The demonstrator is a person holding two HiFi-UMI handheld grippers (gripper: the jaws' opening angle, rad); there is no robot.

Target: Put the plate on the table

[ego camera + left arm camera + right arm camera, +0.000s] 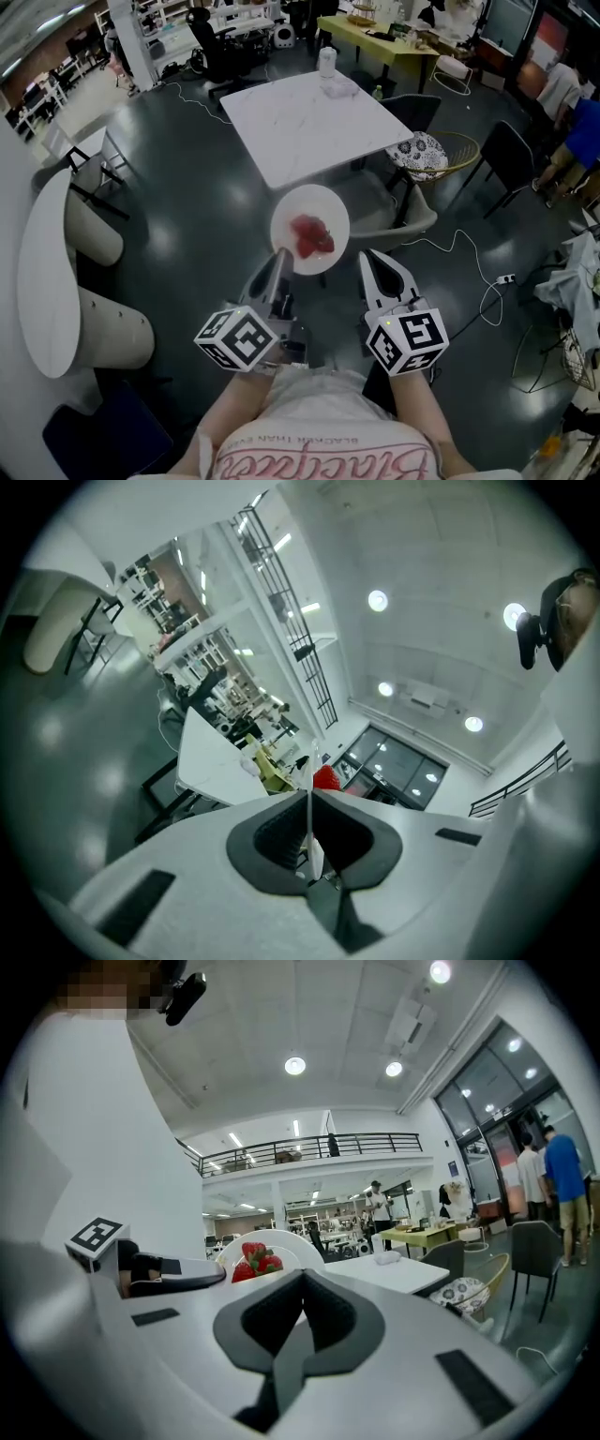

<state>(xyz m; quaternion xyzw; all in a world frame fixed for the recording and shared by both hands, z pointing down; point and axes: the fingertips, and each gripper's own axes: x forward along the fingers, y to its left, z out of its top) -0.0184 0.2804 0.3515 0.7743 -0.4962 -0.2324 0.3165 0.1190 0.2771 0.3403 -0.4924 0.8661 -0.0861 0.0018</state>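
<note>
You stand over a dark, glossy floor (187, 216) in a large open room, with desks and shelving far beyond your grippers. Straight ahead of both grippers is a square white table (300, 122). Its top is bare except for a pale container (327, 62) at the far edge. Out to the side of your left gripper (281, 255) lies a long rounded white tabletop (42, 272). Ahead of your right gripper (373, 258) and a little outward is a chair with a patterned cushion (419, 155), and a white cable (469, 248) trails over the floor beside it.

The white plate (309, 194) hangs in the air over the floor, just past your gripper tips and short of the table's near corner. Your left gripper is clamped on the plate's near rim, the thin edge pinched between its jaws. Strawberries (311, 236) sit on the plate. Your right gripper's jaws are closed together on nothing, just beside the plate.
</note>
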